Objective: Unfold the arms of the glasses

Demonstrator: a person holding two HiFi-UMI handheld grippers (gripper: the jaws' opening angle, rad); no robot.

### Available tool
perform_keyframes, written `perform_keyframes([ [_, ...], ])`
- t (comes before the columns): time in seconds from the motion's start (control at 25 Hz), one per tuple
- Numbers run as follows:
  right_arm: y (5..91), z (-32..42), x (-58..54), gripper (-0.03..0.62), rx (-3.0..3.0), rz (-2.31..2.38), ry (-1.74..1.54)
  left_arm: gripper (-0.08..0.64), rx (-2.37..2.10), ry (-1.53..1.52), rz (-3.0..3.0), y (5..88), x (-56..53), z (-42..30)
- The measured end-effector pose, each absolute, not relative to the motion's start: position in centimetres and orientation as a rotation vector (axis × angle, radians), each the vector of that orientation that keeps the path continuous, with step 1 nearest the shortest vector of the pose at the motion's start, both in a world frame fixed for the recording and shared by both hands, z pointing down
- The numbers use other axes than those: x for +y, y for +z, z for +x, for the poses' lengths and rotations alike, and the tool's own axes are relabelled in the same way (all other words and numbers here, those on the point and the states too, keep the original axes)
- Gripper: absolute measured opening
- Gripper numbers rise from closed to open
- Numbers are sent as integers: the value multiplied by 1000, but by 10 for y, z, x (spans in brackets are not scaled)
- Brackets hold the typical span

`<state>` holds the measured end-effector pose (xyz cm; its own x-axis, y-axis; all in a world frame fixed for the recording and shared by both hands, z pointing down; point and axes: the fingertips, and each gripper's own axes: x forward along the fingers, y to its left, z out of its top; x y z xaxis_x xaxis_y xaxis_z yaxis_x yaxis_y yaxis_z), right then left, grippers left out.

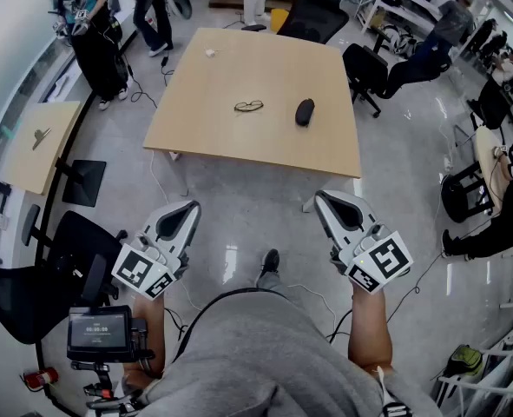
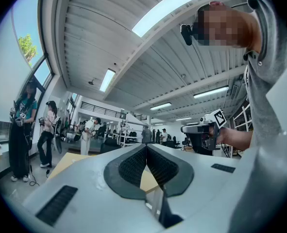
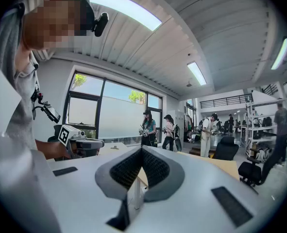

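Note:
A pair of thin-framed glasses [image 1: 248, 106] lies near the middle of the light wooden table [image 1: 213, 129], with a black case [image 1: 305, 111] just to its right. Both grippers are held near the person's body, well short of the table's near edge. My left gripper [image 1: 192, 205] is shut with nothing in it; its jaws [image 2: 146, 146] meet at the tips. My right gripper [image 1: 319, 197] is also shut and empty, tips together [image 3: 141, 149]. In each gripper view the other gripper shows to the side, level and pointing forward.
Black office chairs [image 1: 365, 68] stand at the table's far and right sides. A smaller side table [image 1: 39, 142] is at the left, with a dark chair [image 1: 39, 285] nearer me. Several people stand at the back left and sit at the right. Cables trail on the grey floor.

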<state>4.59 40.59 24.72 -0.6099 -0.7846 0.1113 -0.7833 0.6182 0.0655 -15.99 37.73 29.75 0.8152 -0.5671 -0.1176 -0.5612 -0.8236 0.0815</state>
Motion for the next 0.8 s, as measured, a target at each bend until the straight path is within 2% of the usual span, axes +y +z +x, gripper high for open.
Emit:
perform_keyframes([
  [0.24, 242, 70, 389, 8, -2718, 1329, -15, 6, -912, -201, 2964, 296, 355, -134],
  [0.4, 247, 113, 341, 8, -2751, 1310, 28, 6, -925, -156, 2966, 294, 313, -88],
  [0.6, 262, 117, 286, 8, -2785, 1262, 71, 6, -939, -107, 2953, 307, 264, -74],
  [0.8, 257, 149, 226, 8, -2822, 1197, 87, 6, -956, -68, 2958, 302, 210, -27],
])
